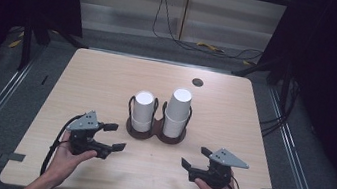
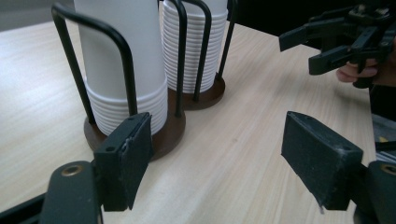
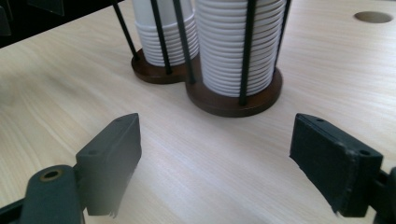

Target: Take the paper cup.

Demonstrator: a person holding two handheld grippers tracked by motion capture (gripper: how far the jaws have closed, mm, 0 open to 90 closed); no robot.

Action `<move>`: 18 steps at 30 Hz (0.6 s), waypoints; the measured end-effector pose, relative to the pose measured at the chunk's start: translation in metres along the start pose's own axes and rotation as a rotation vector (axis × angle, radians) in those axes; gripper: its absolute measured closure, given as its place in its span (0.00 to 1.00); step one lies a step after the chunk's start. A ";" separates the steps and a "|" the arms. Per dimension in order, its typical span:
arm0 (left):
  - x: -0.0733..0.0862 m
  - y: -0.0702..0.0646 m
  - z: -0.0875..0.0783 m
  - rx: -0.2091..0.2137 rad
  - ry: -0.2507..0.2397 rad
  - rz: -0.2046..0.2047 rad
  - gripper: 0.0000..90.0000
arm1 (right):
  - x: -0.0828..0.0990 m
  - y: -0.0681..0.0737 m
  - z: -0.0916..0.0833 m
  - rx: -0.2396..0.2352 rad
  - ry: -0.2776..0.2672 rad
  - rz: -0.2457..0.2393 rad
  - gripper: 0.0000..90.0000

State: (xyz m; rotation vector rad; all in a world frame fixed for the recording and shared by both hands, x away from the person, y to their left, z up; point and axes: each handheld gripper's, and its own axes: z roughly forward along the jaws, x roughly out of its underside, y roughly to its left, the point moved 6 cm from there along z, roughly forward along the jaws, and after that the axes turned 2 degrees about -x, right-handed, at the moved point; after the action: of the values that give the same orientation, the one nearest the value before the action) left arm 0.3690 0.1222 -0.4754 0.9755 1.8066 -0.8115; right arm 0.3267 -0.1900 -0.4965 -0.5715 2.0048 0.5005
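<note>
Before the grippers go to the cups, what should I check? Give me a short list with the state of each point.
1. Left gripper open, jaws wide apart: ok.
2. Right gripper open: ok.
3. Both grippers hold nothing: ok.
4. Cup holder flat on the table, both cup stacks upright inside the wire loops: ok.
5. Bare table between the grippers and the holder: ok.
6. Whether the top cup slides off freely: cannot tell.

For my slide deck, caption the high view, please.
Two open hand-held grippers flank a double cup holder with white cup stacks on a wooden table.
</note>
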 end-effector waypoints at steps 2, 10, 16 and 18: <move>-0.005 0.000 -0.001 -0.013 -0.015 0.016 0.27 | -0.002 -0.002 -0.005 0.016 -0.016 0.007 0.18; -0.018 0.005 -0.001 0.049 0.000 -0.041 0.27 | -0.003 0.000 -0.002 0.006 -0.016 0.002 0.18; -0.029 0.017 -0.002 0.048 -0.024 -0.094 0.27 | -0.002 0.004 0.001 -0.021 -0.006 0.000 0.18; -0.030 0.021 -0.002 0.019 -0.015 -0.084 0.26 | -0.003 0.004 0.001 -0.024 -0.005 -0.005 0.18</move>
State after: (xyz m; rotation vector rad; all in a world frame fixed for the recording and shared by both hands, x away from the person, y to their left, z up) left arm 0.3952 0.1251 -0.4502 0.9088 1.8402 -0.8873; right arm 0.3261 -0.1855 -0.4943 -0.5891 1.9945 0.5226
